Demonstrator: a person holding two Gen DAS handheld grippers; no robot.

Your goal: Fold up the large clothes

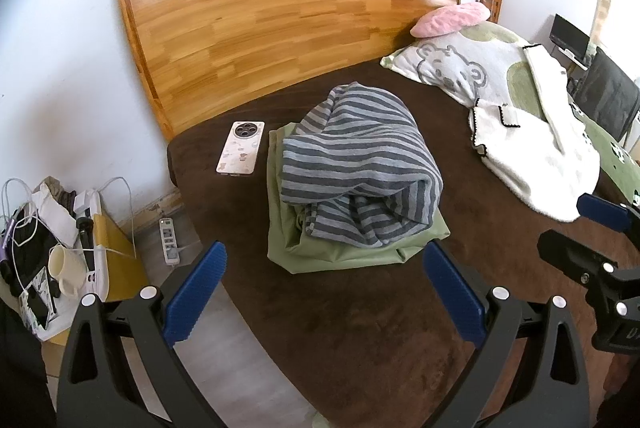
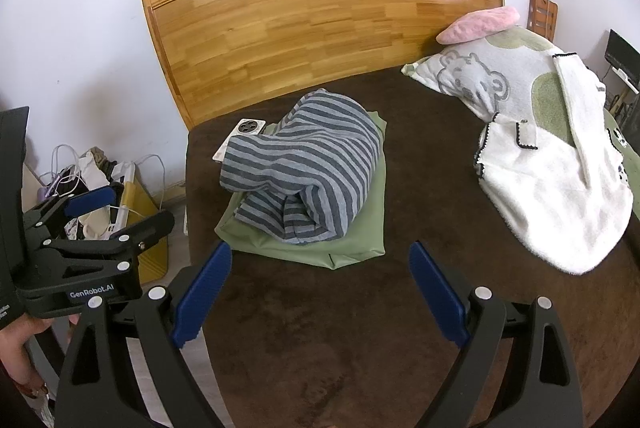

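A grey striped garment [image 1: 356, 168], banded in dark and light grey, lies bunched in a rumpled, rolled heap on top of a flat, folded green garment [image 1: 340, 252] near the middle of the brown bed [image 1: 360, 328]. The green piece shows around the striped heap's edges. A fluffy white garment [image 2: 548, 196] with black trim lies spread out well apart on the bed's right side, partly over a pillow.
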